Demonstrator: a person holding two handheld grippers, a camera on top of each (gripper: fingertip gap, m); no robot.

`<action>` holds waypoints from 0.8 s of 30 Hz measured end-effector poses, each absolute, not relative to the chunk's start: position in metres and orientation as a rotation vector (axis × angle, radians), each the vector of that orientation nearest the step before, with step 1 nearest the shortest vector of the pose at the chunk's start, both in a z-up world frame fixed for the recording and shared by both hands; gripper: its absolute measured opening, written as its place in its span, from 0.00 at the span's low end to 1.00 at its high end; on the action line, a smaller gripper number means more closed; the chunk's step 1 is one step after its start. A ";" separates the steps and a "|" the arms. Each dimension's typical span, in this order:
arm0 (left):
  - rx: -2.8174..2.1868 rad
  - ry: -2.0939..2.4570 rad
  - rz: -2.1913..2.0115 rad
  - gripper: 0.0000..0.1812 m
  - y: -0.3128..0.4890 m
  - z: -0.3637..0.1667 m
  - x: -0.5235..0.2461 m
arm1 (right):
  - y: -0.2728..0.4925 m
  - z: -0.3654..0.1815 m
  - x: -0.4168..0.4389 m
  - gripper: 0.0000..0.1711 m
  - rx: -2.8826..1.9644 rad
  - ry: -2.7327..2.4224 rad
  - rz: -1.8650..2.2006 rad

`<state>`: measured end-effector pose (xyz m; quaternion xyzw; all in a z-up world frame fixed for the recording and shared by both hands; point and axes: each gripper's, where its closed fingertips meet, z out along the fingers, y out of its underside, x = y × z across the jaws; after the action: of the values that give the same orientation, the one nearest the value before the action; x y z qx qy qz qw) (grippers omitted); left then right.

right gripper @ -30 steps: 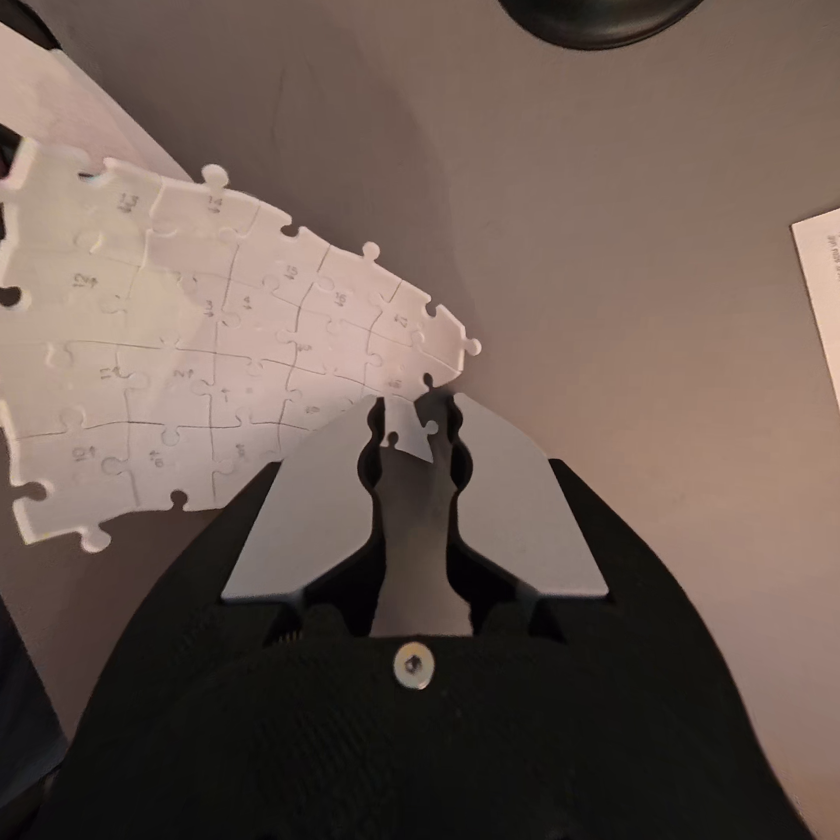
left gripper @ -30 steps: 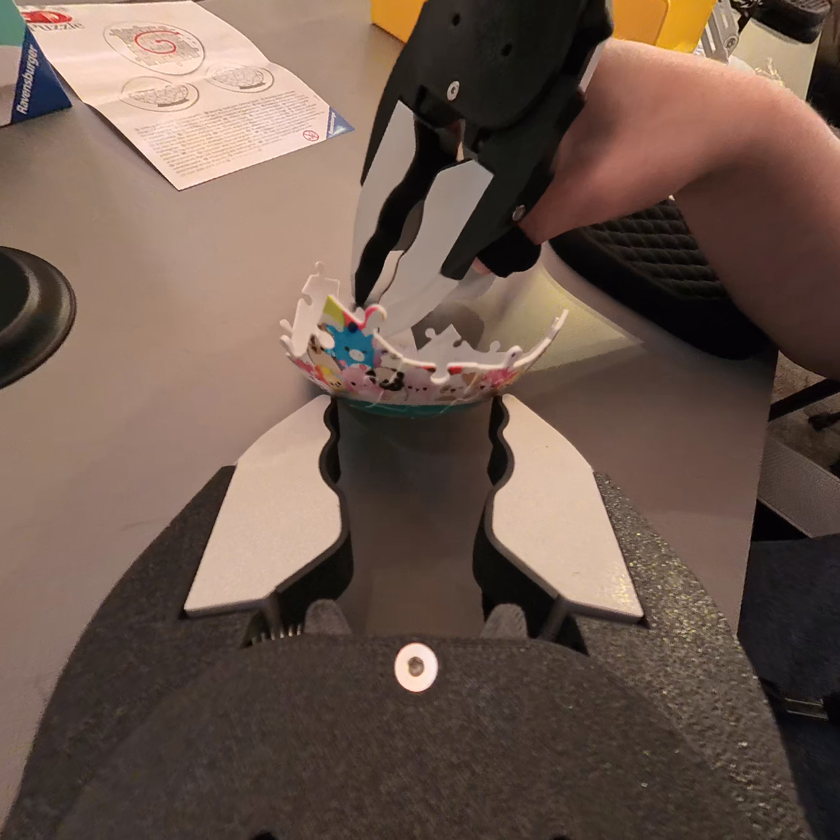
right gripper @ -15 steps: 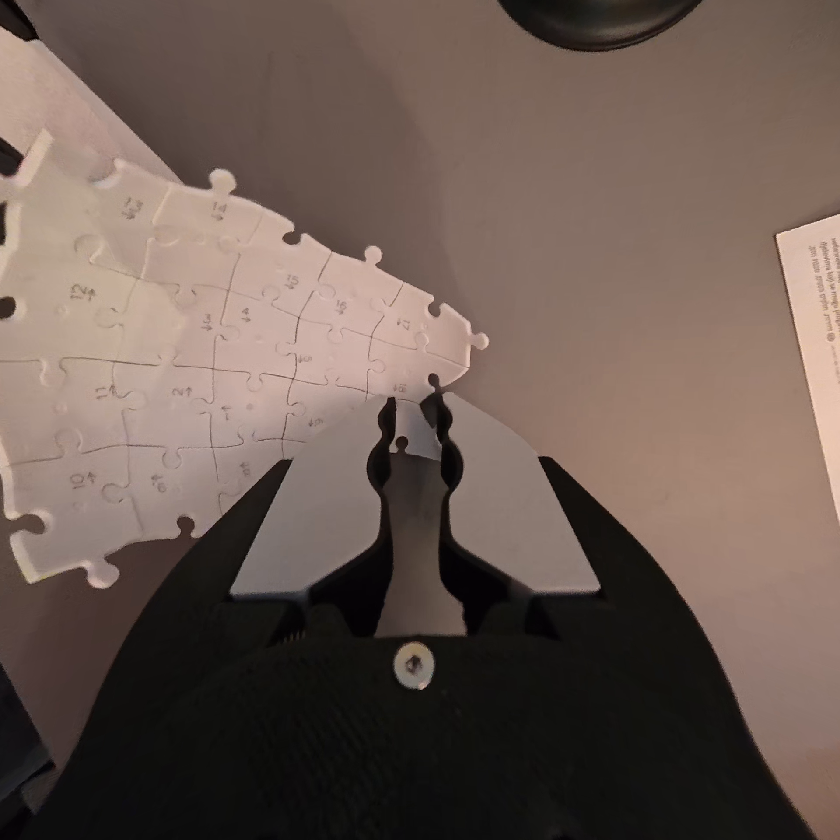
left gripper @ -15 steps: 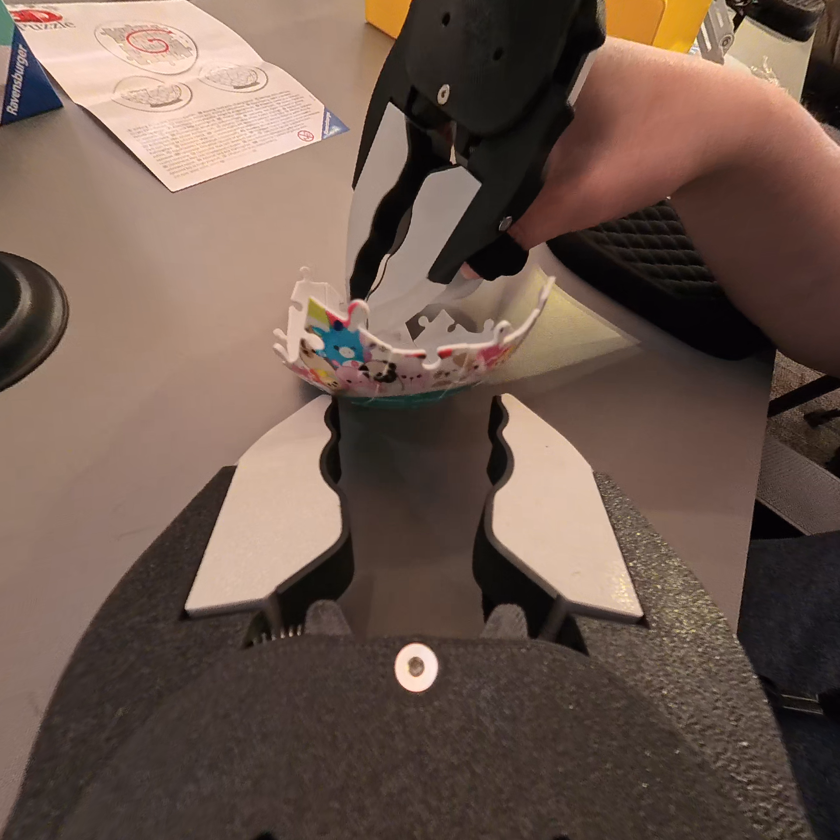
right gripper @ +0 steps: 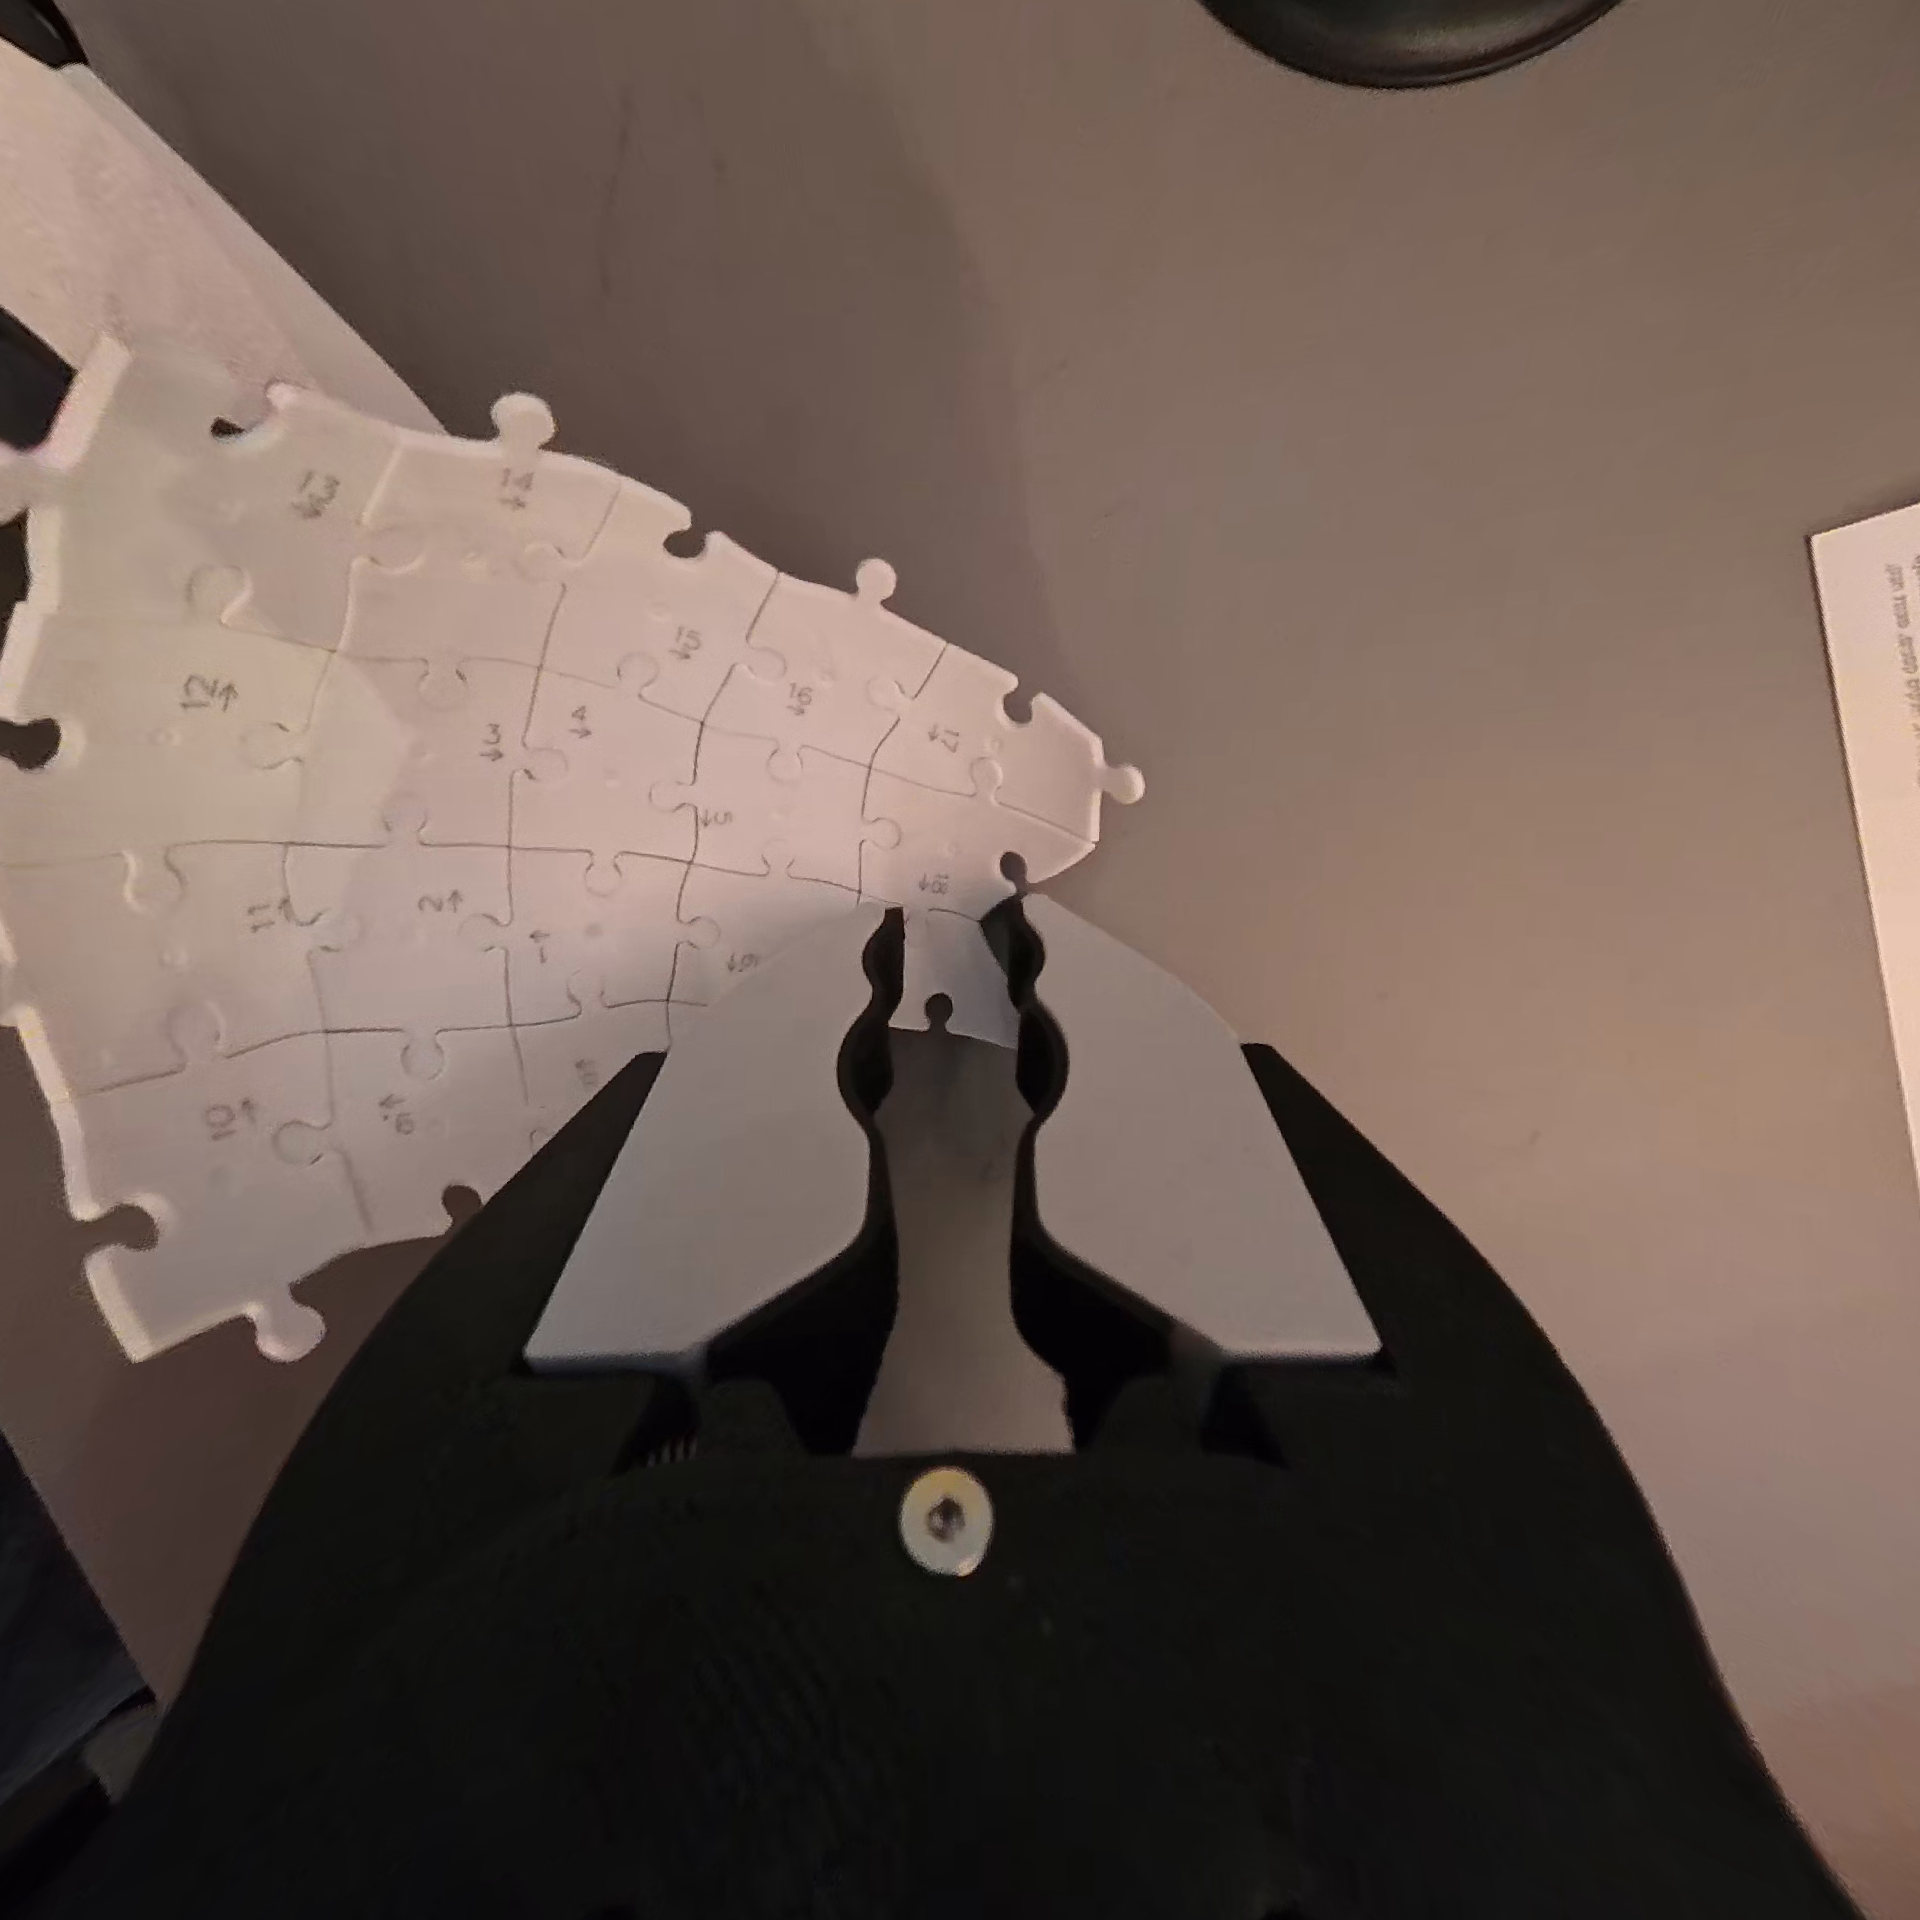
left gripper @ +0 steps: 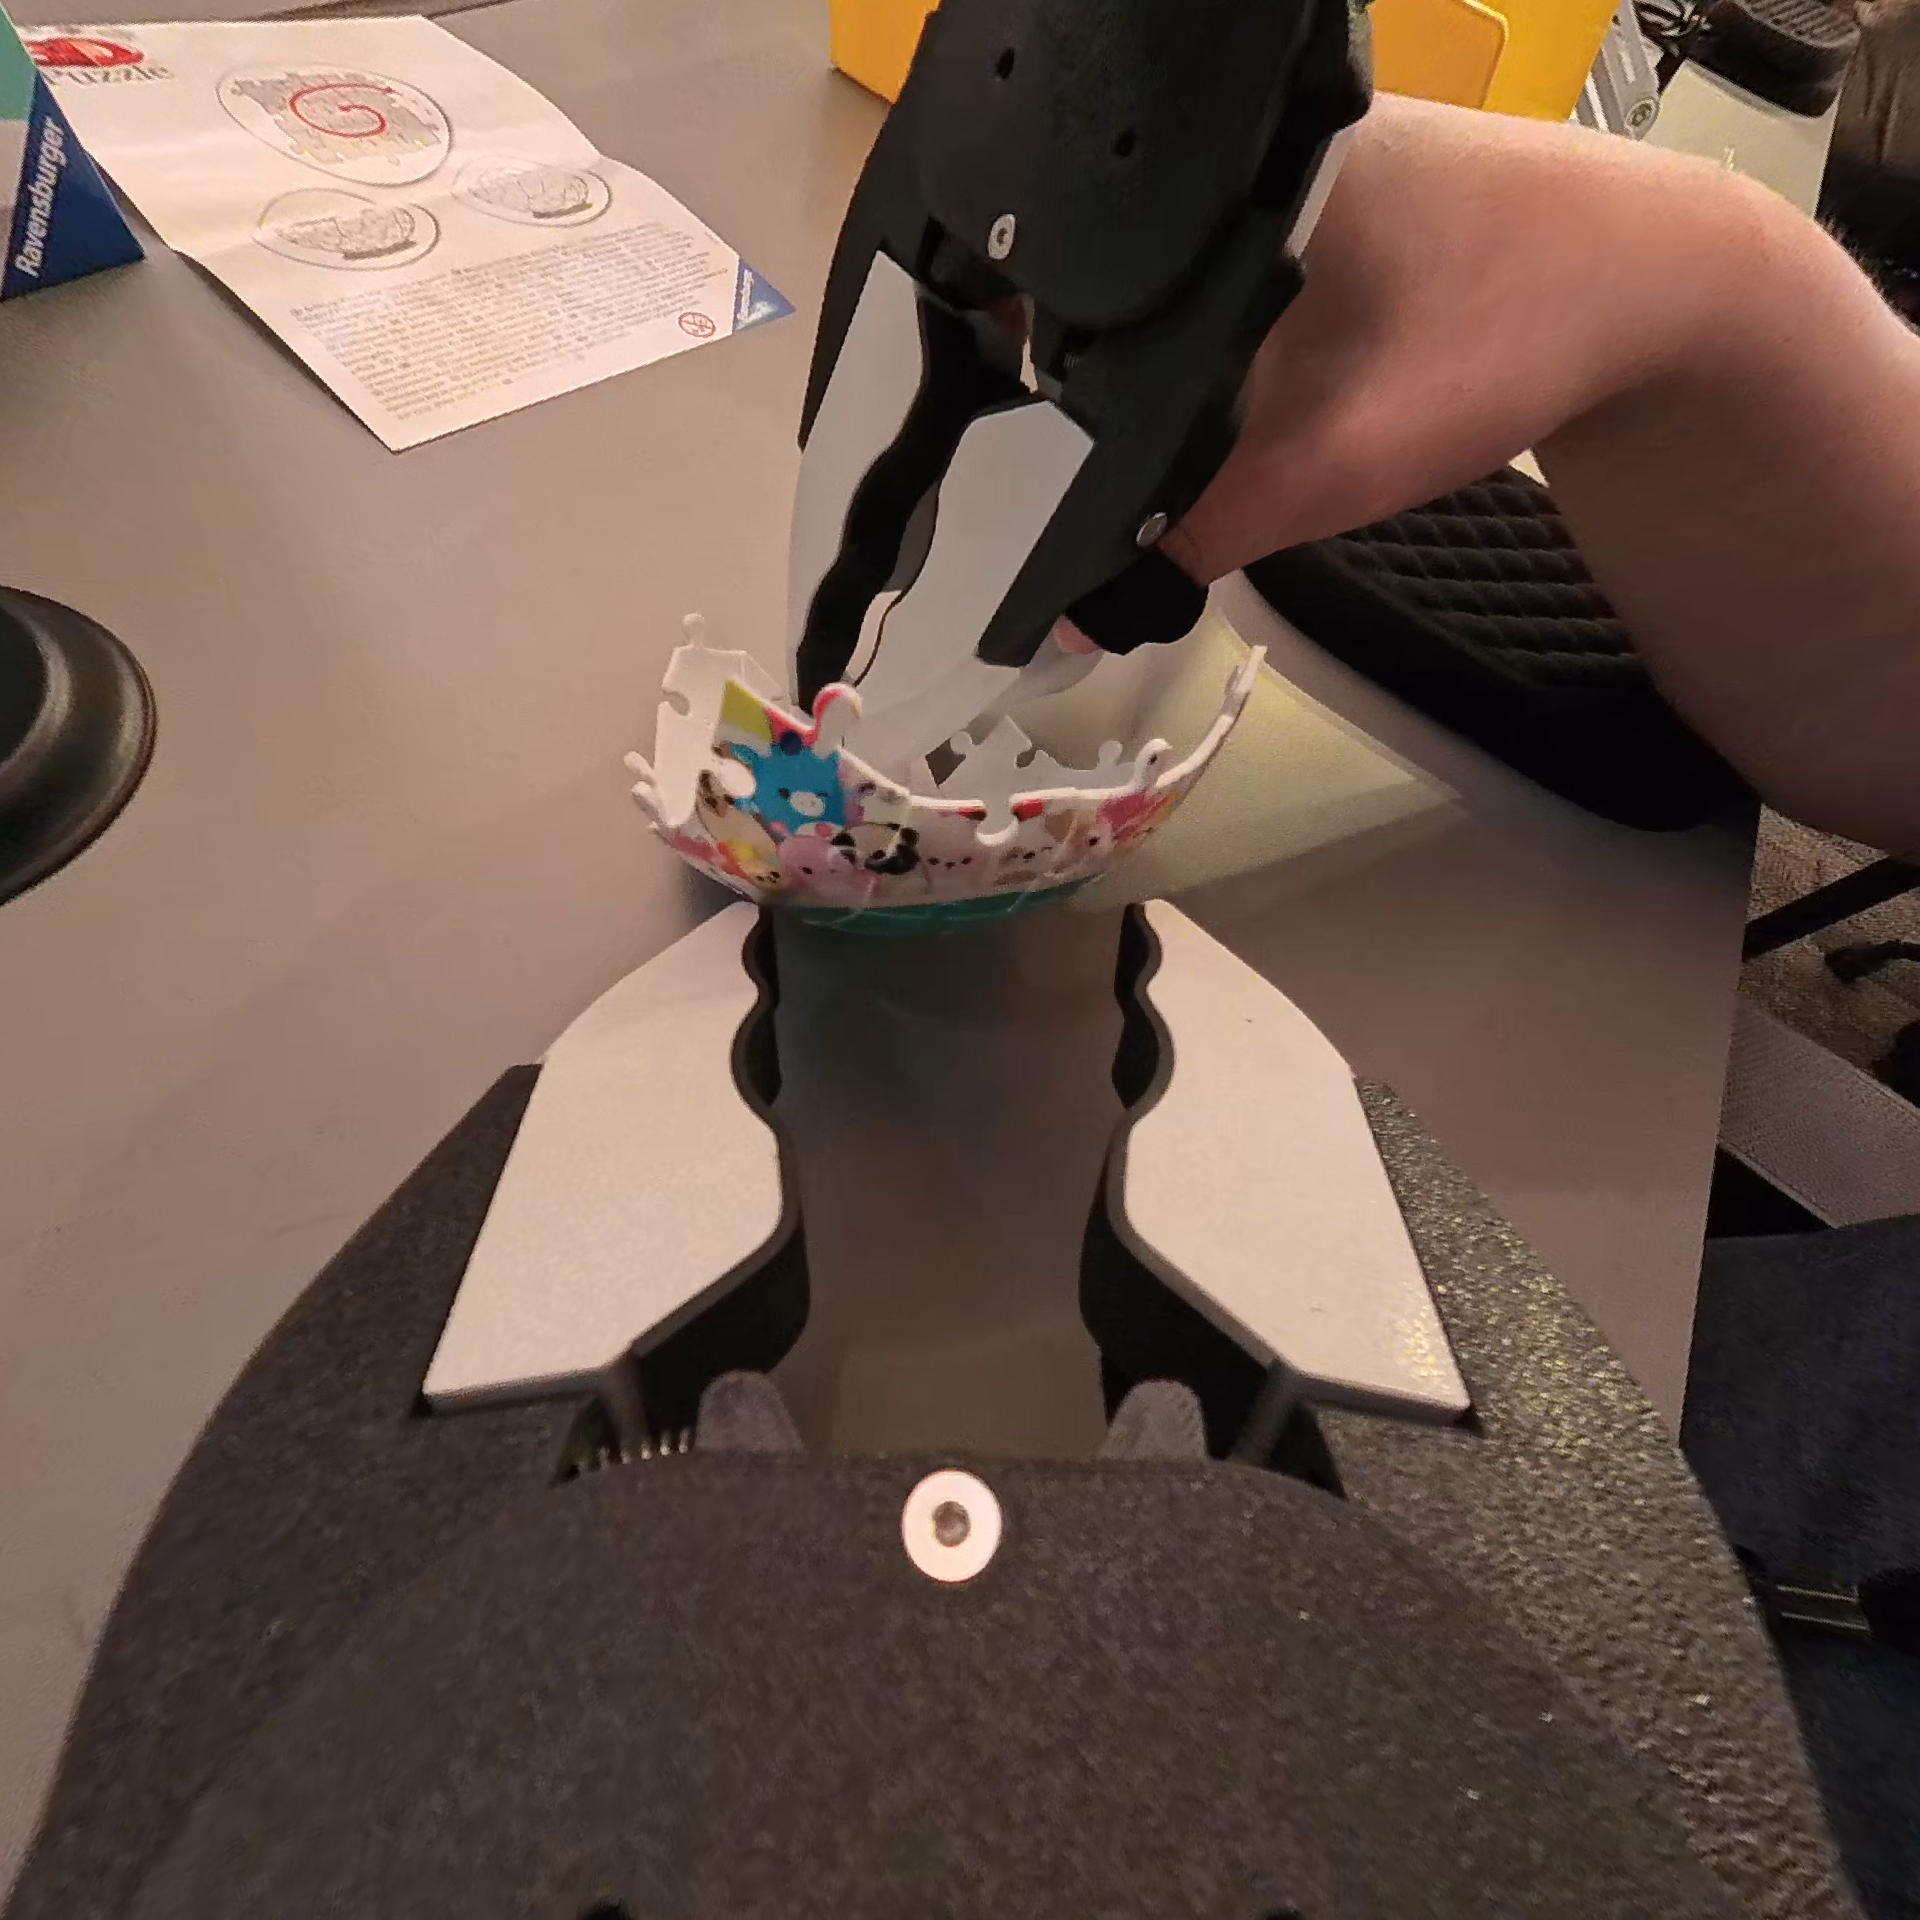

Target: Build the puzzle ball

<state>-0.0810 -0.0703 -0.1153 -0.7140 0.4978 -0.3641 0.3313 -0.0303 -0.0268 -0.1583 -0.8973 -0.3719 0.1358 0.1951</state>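
The half-built puzzle ball is a bowl-shaped shell, colourful outside and white inside, on a teal ring on the grey table. My left gripper is open and empty, with its fingertips just short of the ring on either side. My right gripper comes down from above and is shut on a puzzle piece at the shell's near-left rim. In the right wrist view the right gripper pinches that piece at the edge of the shell's white numbered inside.
A paper leaflet and a blue box corner lie at the far left. A black round object sits at the left edge. Yellow boxes stand behind. The table edge and a black mesh chair are at the right. The tips of one gripper are about 8 cm away from the tips of the other.
The right gripper's jaws have narrowed onto the piece at the rim. The shell has tipped a little, its right side rising. The left gripper has stayed open in place.
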 end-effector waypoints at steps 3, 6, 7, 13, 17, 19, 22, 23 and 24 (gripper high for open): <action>-1.866 1.300 -0.952 0.35 -0.070 -0.115 -0.081 | -0.028 -0.159 -0.031 0.11 -2.525 -1.070 0.346; -1.866 1.297 -0.955 0.35 -0.069 -0.115 -0.081 | -0.029 -0.159 -0.031 0.11 -2.531 -1.085 0.322; -1.866 1.297 -0.955 0.35 -0.069 -0.115 -0.081 | -0.029 -0.159 -0.031 0.10 -2.530 -1.089 0.321; -1.868 1.294 -0.962 0.35 -0.070 -0.115 -0.081 | -0.027 -0.158 -0.031 0.10 -2.464 -1.097 0.417; -1.872 1.295 -0.962 0.35 -0.070 -0.115 -0.082 | -0.030 -0.157 -0.031 0.15 -2.370 -1.179 0.465; -1.875 1.297 -0.957 0.35 -0.069 -0.116 -0.082 | -0.029 -0.157 -0.028 0.17 -2.339 -1.215 0.427; -1.877 1.294 -0.963 0.35 -0.069 -0.116 -0.081 | -0.026 -0.153 -0.027 0.17 -2.291 -1.244 0.389; -1.878 1.295 -0.960 0.35 -0.069 -0.117 -0.081 | -0.027 -0.152 -0.027 0.17 -2.280 -1.257 0.383; -1.880 1.297 -0.959 0.35 -0.069 -0.118 -0.081 | -0.026 -0.150 -0.026 0.17 -2.264 -1.261 0.372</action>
<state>-0.0812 -0.0690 -0.1176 -0.7174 0.4949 -0.3660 0.3264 -0.0259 -0.0261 -0.1496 -0.8354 -0.4652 0.1373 0.2586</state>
